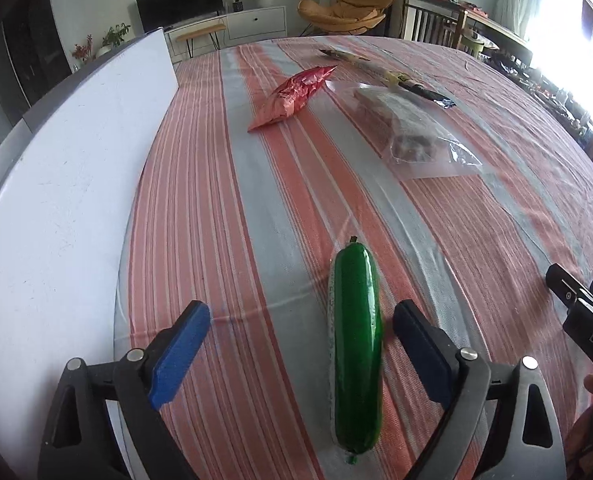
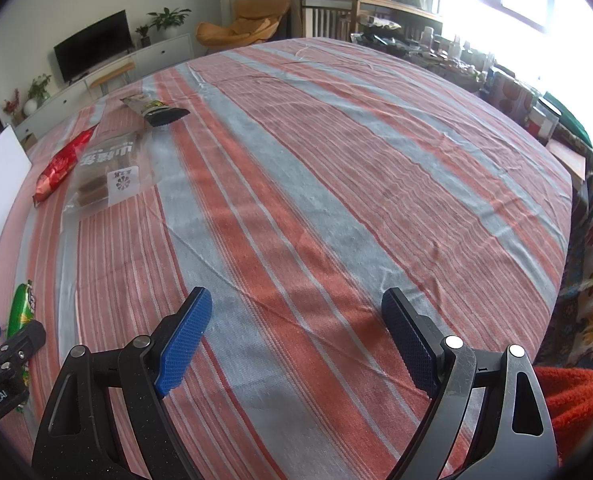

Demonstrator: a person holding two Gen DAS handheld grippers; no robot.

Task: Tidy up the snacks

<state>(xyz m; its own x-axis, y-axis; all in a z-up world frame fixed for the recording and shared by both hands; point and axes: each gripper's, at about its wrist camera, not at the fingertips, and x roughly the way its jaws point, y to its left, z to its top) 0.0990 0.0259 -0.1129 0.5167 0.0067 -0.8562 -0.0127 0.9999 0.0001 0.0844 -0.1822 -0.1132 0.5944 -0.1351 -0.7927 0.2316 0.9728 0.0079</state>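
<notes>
A green sausage-shaped snack pack lies on the striped tablecloth between the open fingers of my left gripper, nearer the right finger. Farther off lie a red snack bag, a clear bag of brown pieces and a long dark and yellow packet. My right gripper is open and empty over bare cloth. In the right wrist view the green pack, red bag, clear bag and dark packet lie at the left.
A white board or box stands along the table's left side. The right gripper's black body shows at the right edge of the left wrist view. Cluttered shelves and a window lie beyond the table's right edge.
</notes>
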